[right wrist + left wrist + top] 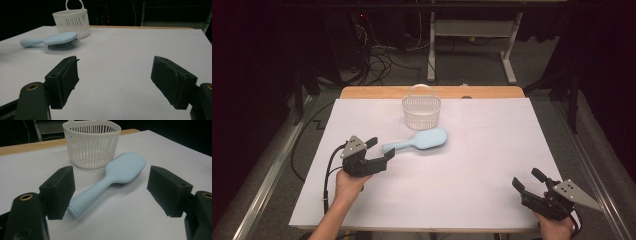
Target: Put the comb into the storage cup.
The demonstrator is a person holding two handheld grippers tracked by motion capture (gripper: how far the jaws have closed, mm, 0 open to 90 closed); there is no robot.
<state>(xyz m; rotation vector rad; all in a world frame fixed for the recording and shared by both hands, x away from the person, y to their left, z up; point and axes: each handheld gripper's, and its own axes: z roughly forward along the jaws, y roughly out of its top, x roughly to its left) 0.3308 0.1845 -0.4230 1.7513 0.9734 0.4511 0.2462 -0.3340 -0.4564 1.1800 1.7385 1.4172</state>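
At the lower left of the high view, the person's left forearm rises from the bottom edge, and the left hand [346, 184] holds the left gripper [380, 149] angled toward the upper right. Its 2 jaws stand apart and hold nothing; the tip of the brush handle lies just beside them. In the left gripper view that handle end sits close to the left-hand jaw, though I cannot tell if they touch.

Near the centre lies the pale blue hairbrush [419, 140], bristles down on the white table cover [472, 165], handle pointing left, oval head to the right. Its smooth back faces up; dark bristles peek out beneath the head.

Just above it stands a white slotted basket [421, 112] with a loop handle, empty inside.

At the lower right, the right hand [556, 227] holds the right gripper [528, 180] low over the cover, jaws spread wide, well apart from the brush.
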